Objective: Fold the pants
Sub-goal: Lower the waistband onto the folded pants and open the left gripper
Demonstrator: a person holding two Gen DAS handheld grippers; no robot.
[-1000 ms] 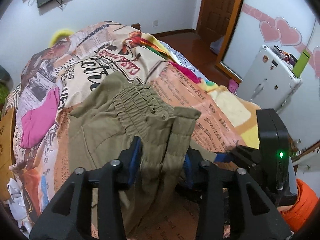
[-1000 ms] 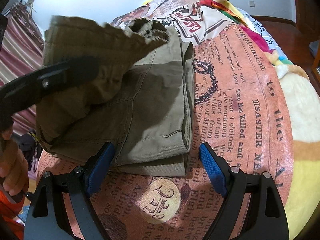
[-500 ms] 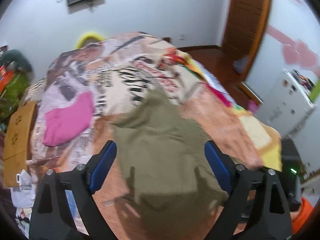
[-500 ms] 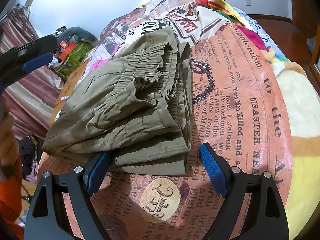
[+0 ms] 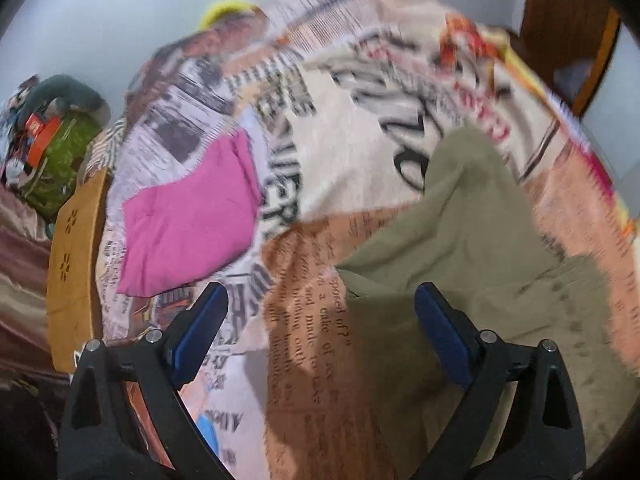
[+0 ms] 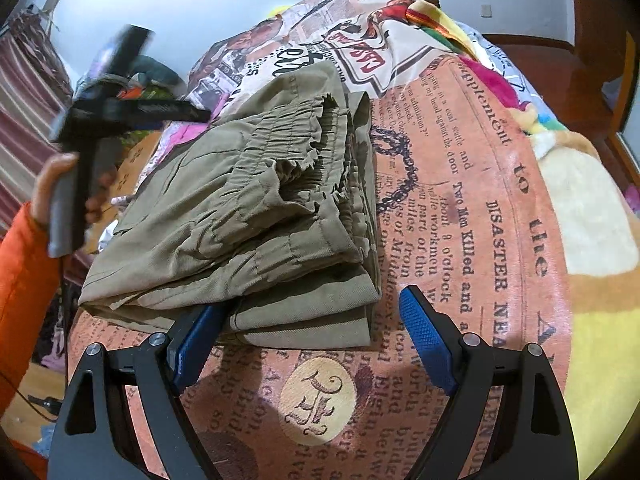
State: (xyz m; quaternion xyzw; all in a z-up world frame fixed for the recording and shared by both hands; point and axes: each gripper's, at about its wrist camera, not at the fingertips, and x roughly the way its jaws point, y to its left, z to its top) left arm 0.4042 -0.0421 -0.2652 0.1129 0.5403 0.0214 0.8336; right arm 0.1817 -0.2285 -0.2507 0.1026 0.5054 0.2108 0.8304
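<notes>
The olive-green pants [image 6: 256,216] lie folded in a thick stack on the printed bedspread, elastic waistband on top. In the blurred left wrist view the pants [image 5: 472,248] lie at the right. My left gripper [image 5: 320,332] is open and empty, above the bed to the left of the pants; it also shows raised in the right wrist view [image 6: 120,108]. My right gripper [image 6: 310,336] is open and empty at the near edge of the stack, its left pad [image 6: 196,344] touching or just under the fold.
A pink folded garment [image 5: 188,216] lies on the bed left of the pants. A wooden headboard or stool [image 5: 74,264] and a green bag [image 5: 56,160] stand at the bed's left side. A wooden door [image 5: 568,20] is at the back right.
My left gripper let go of the waistband, opened, and swung up and left. The pants' top layer dropped onto the stack. My right gripper barely moved.
</notes>
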